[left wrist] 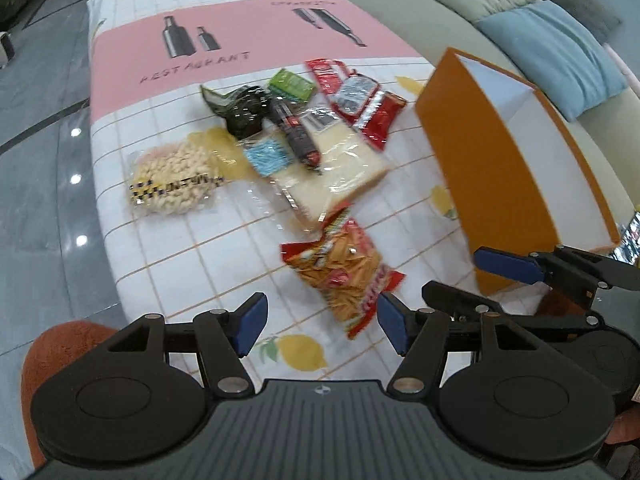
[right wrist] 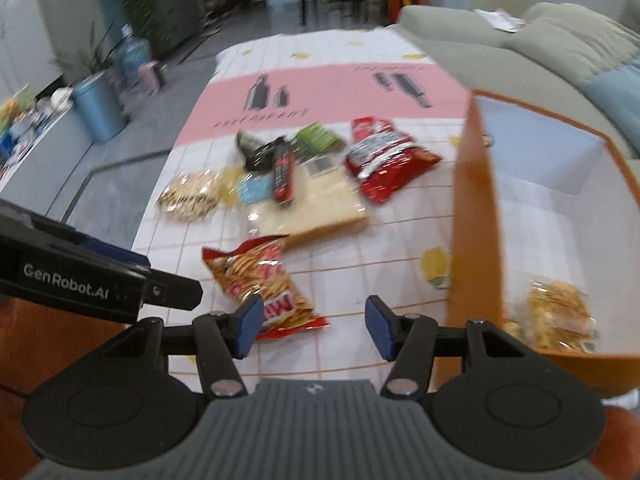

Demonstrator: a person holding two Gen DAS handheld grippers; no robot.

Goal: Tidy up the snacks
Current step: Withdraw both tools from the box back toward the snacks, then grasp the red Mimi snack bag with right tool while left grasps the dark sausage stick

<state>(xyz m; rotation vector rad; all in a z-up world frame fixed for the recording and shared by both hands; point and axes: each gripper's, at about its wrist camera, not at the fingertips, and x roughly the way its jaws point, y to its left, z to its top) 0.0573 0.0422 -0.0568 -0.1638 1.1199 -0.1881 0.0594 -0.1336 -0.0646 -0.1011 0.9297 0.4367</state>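
Note:
Several snack packs lie on the tablecloth (left wrist: 180, 264): an orange cracker bag (left wrist: 344, 276) (right wrist: 260, 280), a wrapped bread pack (left wrist: 340, 168) (right wrist: 320, 208), a puffed snack bag (left wrist: 172, 180), red packs (left wrist: 360, 100) (right wrist: 384, 164) and a dark sausage stick (left wrist: 296, 132). To the right stands an orange box (left wrist: 500, 184) (right wrist: 476, 216) with a clear pack of yellow snacks (right wrist: 556, 316) inside. My left gripper (left wrist: 322, 326) hovers open over the near end of the cracker bag. My right gripper (right wrist: 316, 326) is open, between that bag and the box, holding nothing.
A grey-green sofa (right wrist: 460, 36) with a blue cushion (left wrist: 560, 52) curves behind the box. The table's left edge drops to a grey tiled floor (left wrist: 40, 160). A rust-red seat (left wrist: 60, 352) is near my left gripper. A blue bin (right wrist: 98, 104) and plants stand far left.

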